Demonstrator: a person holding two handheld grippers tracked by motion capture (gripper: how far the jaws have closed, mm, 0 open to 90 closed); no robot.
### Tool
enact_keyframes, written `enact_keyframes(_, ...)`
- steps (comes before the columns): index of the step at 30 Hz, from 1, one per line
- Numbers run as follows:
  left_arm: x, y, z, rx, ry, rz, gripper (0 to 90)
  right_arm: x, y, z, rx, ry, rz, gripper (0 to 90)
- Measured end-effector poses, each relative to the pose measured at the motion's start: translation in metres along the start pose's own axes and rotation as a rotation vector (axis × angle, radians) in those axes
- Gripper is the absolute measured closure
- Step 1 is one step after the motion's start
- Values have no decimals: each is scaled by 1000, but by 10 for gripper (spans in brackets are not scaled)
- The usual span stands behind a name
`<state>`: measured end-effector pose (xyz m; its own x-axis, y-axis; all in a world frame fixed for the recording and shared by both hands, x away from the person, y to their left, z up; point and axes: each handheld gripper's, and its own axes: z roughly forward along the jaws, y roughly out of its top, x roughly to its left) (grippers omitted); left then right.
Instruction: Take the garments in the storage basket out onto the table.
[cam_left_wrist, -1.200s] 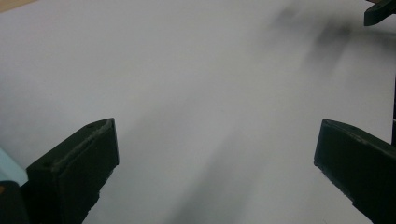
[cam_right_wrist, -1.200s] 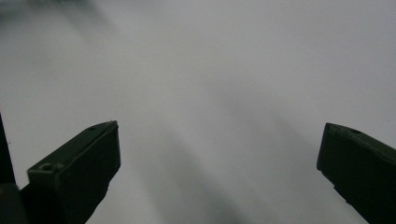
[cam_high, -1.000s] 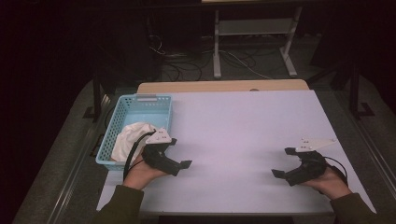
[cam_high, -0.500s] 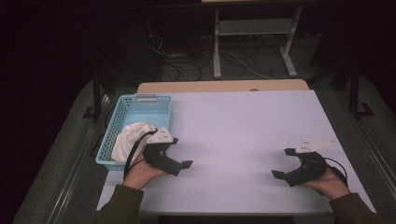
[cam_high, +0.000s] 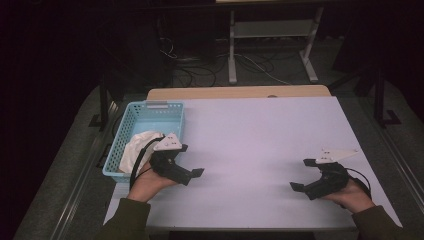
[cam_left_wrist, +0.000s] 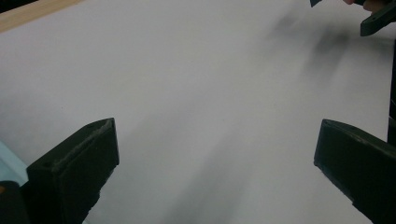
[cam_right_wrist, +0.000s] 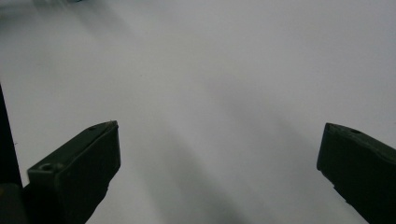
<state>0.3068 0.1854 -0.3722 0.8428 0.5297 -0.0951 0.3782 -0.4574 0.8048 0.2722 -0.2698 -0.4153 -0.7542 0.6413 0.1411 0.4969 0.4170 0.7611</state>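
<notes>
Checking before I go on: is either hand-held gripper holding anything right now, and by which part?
Nothing is held. The left hand-held gripper and the right hand-held gripper both stand open over the bare table.

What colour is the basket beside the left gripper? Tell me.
Light blue; the basket has latticed walls and holds a white cloth. The high view shows it best.

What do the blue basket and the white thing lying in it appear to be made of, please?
The basket looks like moulded plastic, light blue and matte: its walls are a regular open lattice with a solid rim. The white thing inside it seems to be soft cloth, since it lies crumpled in loose folds, though paper or film cannot be ruled out at this distance.
</notes>
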Motion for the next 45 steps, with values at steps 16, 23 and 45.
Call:
enact_keyframes(16, 3, 7, 0, 8, 3, 13, 0, 1, 0, 0, -7, -1, -5, 0)
enact_keyframes(23, 8, 12, -3, 5, 13, 11, 0, 1, 1, 1, -7, 1, -1, 0)
enact_keyframes(45, 29, 31, -13, -33, 56, 10, 0, 0, 1, 2, -15, 4, 3, 0)
